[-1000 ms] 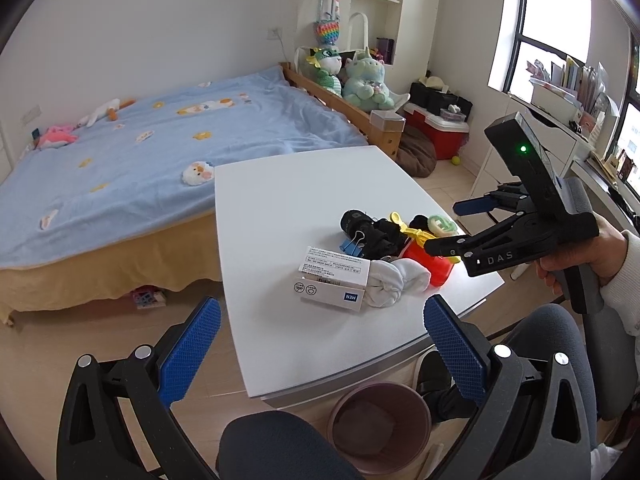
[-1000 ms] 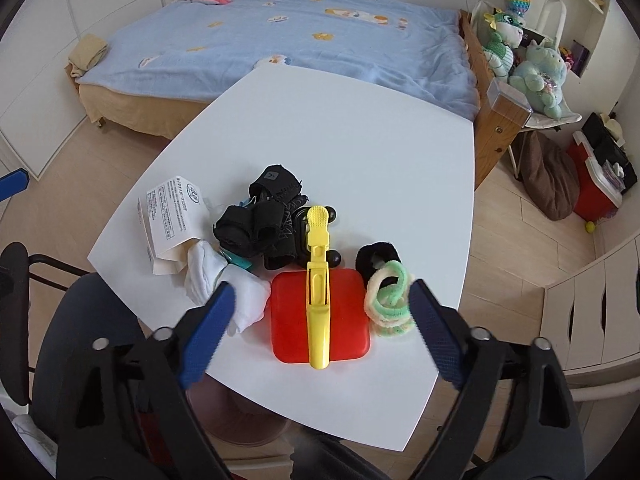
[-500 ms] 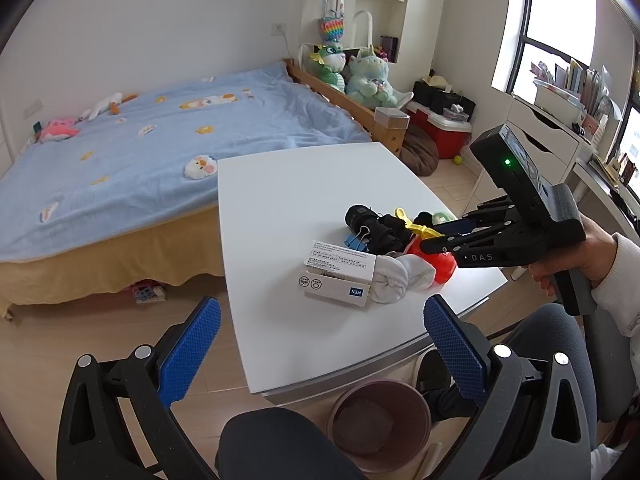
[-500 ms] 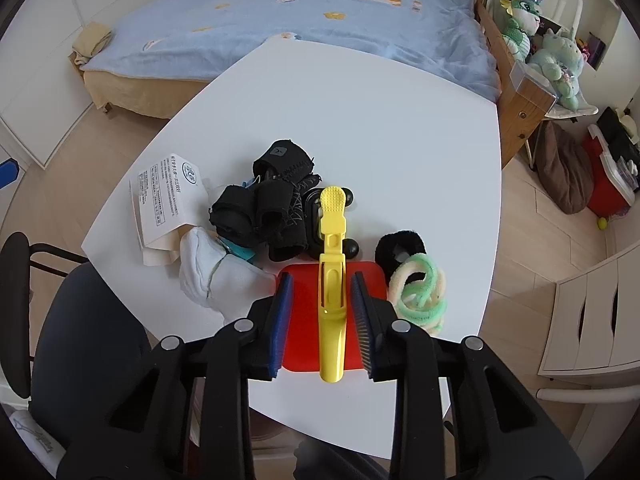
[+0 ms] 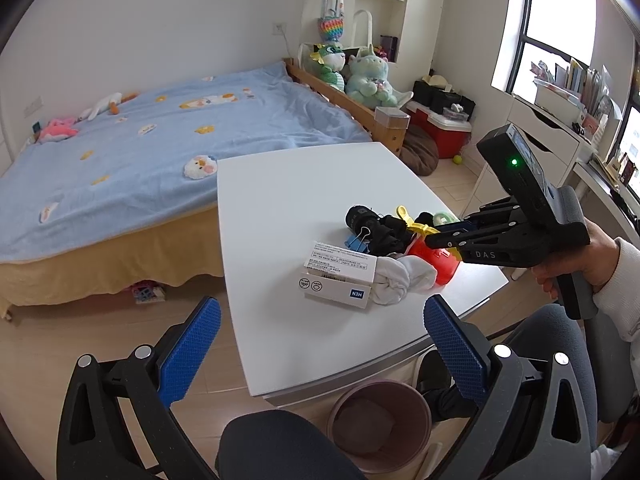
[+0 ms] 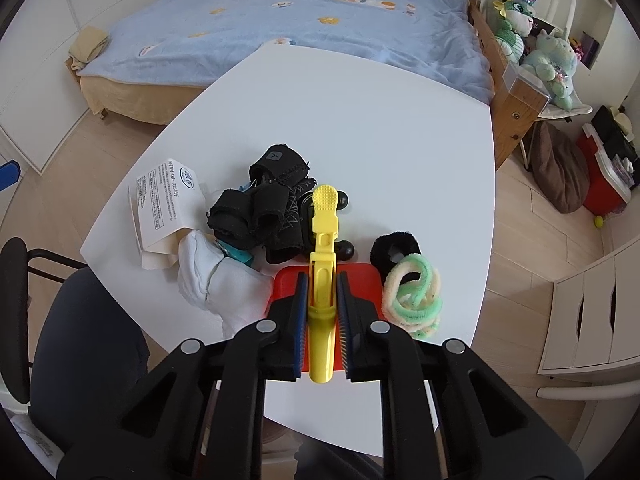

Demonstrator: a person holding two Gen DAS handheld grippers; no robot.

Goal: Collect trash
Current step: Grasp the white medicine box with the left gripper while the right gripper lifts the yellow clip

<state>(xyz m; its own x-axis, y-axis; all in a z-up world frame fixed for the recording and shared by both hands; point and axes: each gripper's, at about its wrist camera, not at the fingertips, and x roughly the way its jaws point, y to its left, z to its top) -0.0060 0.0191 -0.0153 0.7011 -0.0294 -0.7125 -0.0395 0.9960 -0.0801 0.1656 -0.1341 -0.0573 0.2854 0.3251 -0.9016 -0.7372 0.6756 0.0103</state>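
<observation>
A pile of items lies on the white table (image 6: 380, 128). My right gripper (image 6: 322, 294) is shut on a yellow hair clip (image 6: 323, 240) that lies over a red lid (image 6: 360, 280); it also shows in the left wrist view (image 5: 436, 236). Beside it are black rolled cloths (image 6: 260, 212), a white sock (image 6: 216, 284), a paper box (image 6: 160, 200), and green and cream hair ties (image 6: 416, 292). My left gripper (image 5: 320, 344) is open and empty, held off the table's near edge, above a brown trash bin (image 5: 380, 424). The box (image 5: 340, 276) lies ahead of it.
A bed with a blue blanket (image 5: 140, 140) stands behind the table. A dark chair seat (image 5: 280, 448) is below the left gripper. White drawers (image 6: 592, 312) stand to the right. Plush toys (image 5: 360, 76) and a red cooler (image 5: 444, 132) stand by the far wall.
My right gripper has closed from wide open onto the yellow hair clip and moved in over the red lid. My left gripper has stayed open and nearly still.
</observation>
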